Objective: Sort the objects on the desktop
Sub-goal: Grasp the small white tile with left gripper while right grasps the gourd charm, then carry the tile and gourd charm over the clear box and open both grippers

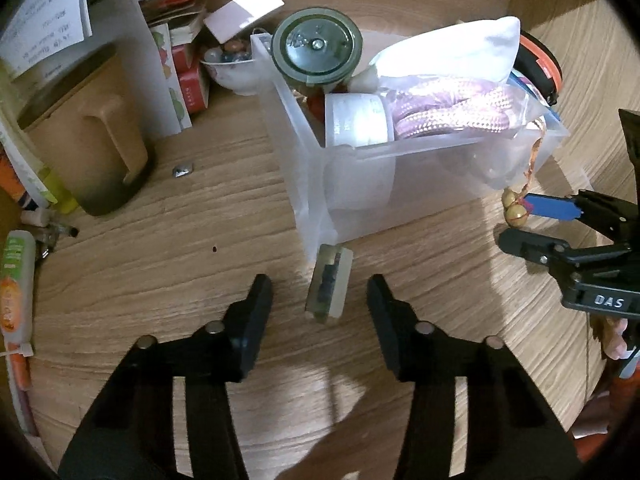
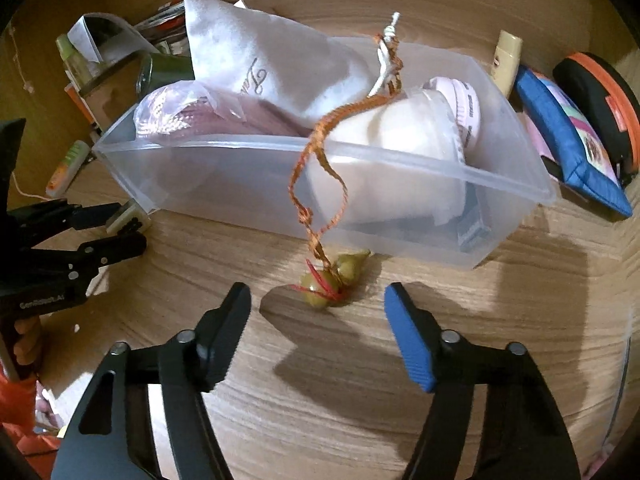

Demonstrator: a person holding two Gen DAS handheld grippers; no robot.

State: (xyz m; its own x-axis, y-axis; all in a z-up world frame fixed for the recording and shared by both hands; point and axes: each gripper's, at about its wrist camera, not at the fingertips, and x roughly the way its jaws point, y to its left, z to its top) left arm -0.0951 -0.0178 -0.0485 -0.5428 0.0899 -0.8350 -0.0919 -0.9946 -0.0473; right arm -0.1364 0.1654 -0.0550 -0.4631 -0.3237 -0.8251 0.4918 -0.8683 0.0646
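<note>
Left tongs (image 1: 320,292) hover low over the desk (image 1: 180,248), spread wide, with a small clear block (image 1: 329,286) lying between the tips, untouched, its far end against the corner of the translucent bin (image 1: 316,184). Right tongs (image 2: 318,300) are likewise spread and empty, angled down at two olive beads (image 2: 326,284) lying just ahead between the tips; their braided orange cord (image 2: 320,184) runs up over the bin's near wall.

Both the left gripper (image 1: 320,294) and the right gripper (image 2: 318,304) hover low with jaws spread wide, gripping nothing.
</note>
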